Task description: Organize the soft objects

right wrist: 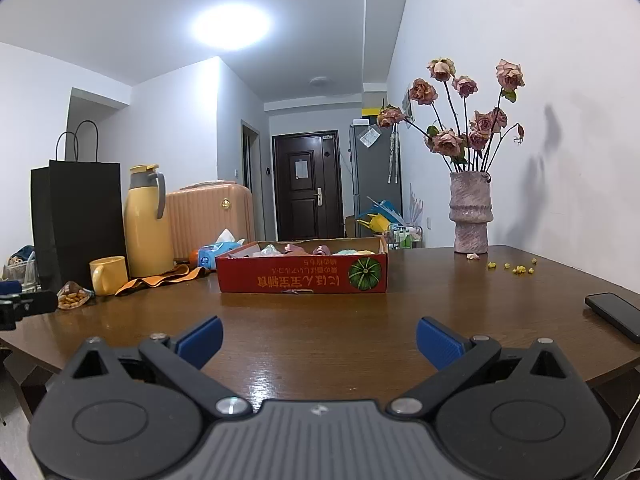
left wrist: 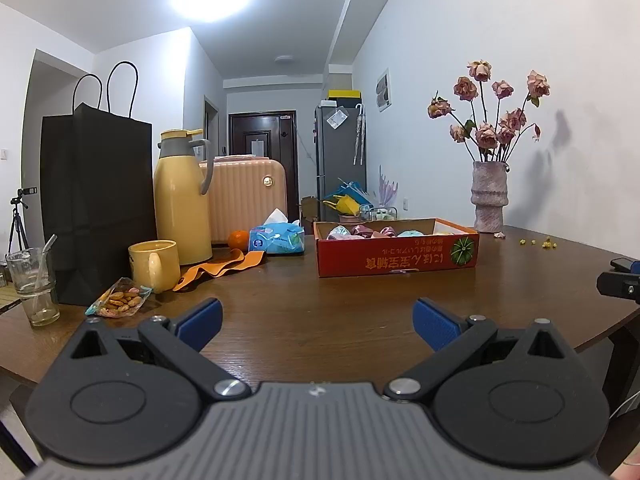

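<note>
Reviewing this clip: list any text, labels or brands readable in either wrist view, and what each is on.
Red cardboard box: two lines of orange characters, printed upside down, not legible enough to quote.
Blue tissue pack: round logo and print, too small to read.
Paper on the door: blurred.
Snack bag: no readable print.

Dark brown wooden worktop (left wrist: 328,320), red cardboard box (left wrist: 396,258) set at the middle, black paper bag (left wrist: 96,200), yellow flask (left wrist: 182,204), yellow mug (left wrist: 154,264), orange cloth (left wrist: 220,270), snack packet (left wrist: 120,302), glass (left wrist: 34,284) and tissue pack (left wrist: 276,238) ranged at left, pink vase (left wrist: 489,196) stood by the wall, black phone (right wrist: 614,314) laid at right.
</note>
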### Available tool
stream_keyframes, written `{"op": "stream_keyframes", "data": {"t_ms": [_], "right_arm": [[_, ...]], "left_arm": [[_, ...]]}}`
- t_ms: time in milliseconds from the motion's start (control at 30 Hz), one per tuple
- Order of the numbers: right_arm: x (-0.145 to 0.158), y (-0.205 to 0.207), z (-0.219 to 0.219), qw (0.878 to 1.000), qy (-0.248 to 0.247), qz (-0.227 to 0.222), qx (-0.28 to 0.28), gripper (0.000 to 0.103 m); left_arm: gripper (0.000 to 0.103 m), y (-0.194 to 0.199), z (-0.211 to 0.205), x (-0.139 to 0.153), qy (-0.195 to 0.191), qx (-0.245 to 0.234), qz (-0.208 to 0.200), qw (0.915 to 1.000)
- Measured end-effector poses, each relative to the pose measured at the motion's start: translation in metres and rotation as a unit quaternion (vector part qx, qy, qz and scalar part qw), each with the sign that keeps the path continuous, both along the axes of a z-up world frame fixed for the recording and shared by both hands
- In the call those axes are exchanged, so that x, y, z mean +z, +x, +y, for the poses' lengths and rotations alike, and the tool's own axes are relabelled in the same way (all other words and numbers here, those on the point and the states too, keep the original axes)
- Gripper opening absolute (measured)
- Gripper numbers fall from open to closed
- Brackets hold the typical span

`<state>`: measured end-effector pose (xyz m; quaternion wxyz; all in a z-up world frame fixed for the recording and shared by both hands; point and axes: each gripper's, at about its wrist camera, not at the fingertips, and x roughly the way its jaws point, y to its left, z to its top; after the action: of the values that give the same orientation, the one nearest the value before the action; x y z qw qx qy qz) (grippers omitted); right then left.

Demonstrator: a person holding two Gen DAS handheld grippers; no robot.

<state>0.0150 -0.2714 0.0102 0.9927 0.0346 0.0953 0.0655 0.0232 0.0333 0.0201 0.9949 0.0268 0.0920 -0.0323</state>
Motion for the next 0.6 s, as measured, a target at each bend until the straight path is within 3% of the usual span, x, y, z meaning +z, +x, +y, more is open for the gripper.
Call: {"op": "stream_keyframes", "data": {"t_ms": [600], "right_arm": [[-0.0009, -0.0001, -0.0025, 1.0, 0.006, 0.005, 0.001, 0.103]], "left_arm": [[0.103, -0.0015, -0.0005, -0.0007, 0.005, -0.002, -0.008, 1.0]]}}
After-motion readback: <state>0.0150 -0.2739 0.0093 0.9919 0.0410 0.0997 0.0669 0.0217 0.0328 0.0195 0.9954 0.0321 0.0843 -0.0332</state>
